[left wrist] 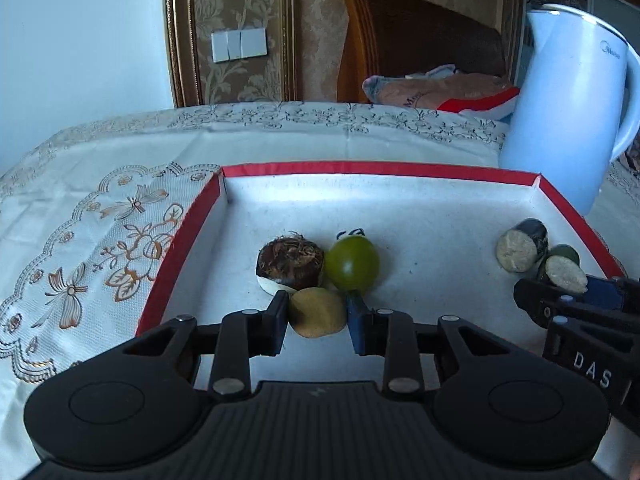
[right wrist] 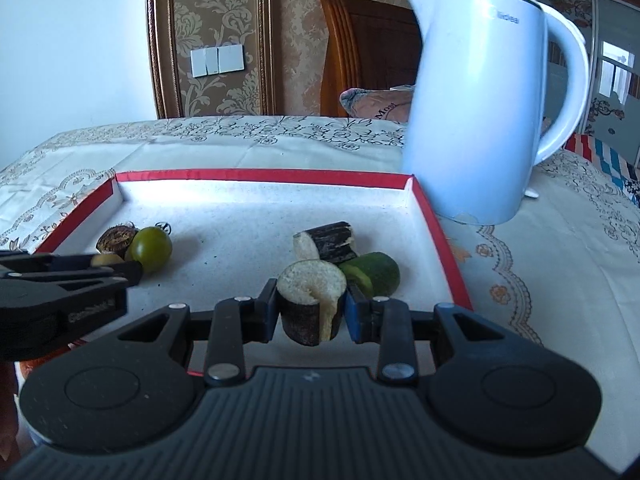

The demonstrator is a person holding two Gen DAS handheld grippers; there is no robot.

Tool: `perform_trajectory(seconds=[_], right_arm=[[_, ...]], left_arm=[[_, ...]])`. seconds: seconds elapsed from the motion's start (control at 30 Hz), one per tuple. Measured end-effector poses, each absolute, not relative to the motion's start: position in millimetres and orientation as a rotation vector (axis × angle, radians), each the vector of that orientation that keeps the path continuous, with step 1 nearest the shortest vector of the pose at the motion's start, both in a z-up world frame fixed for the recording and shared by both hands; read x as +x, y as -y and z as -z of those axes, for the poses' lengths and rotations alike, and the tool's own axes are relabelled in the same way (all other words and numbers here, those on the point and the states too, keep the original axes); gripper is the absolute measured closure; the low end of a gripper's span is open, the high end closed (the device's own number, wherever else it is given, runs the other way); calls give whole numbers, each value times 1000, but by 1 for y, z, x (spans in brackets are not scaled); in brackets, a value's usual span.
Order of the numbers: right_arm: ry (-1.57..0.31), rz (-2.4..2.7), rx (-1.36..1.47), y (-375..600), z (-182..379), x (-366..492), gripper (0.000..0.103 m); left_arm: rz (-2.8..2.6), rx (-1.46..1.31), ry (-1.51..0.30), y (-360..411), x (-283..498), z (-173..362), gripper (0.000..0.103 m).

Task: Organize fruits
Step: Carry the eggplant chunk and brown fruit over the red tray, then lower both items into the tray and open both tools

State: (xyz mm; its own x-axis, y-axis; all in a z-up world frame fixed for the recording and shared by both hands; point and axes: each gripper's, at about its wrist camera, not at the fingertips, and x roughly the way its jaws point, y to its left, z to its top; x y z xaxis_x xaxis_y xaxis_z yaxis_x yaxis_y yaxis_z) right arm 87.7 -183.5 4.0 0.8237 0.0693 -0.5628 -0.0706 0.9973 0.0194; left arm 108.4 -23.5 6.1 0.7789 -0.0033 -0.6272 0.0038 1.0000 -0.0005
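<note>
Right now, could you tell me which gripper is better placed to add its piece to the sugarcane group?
The right gripper: it holds a sugarcane piece just in front of the other sugarcane piece. The left gripper holds a kiwi across the tray.

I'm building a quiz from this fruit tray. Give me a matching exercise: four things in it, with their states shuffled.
Things:
1. kiwi
2. green tomato
3. sugarcane piece
4. water chestnut

States:
a. lying free, brown and hairy on top
b. gripped by the right gripper
c. lying free, smooth and round
d. gripped by the left gripper

Pairs: 1-d, 2-c, 3-b, 4-a
</note>
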Motion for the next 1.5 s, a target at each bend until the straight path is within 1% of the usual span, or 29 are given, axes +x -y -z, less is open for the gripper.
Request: perform_trajectory(seconds=[0.37, 0.7, 1.5], right_arm=[[-611, -43, -20, 176, 2, 103, 72], [-609, 2, 31, 182, 4, 121, 72], [-595, 21, 21, 181, 6, 125, 72]], left_arm=[[-19, 0, -675, 23, 122, -7, 73], [-31, 3, -669, 23, 132, -6, 73], [-35, -1, -668, 21, 132, -6, 72]])
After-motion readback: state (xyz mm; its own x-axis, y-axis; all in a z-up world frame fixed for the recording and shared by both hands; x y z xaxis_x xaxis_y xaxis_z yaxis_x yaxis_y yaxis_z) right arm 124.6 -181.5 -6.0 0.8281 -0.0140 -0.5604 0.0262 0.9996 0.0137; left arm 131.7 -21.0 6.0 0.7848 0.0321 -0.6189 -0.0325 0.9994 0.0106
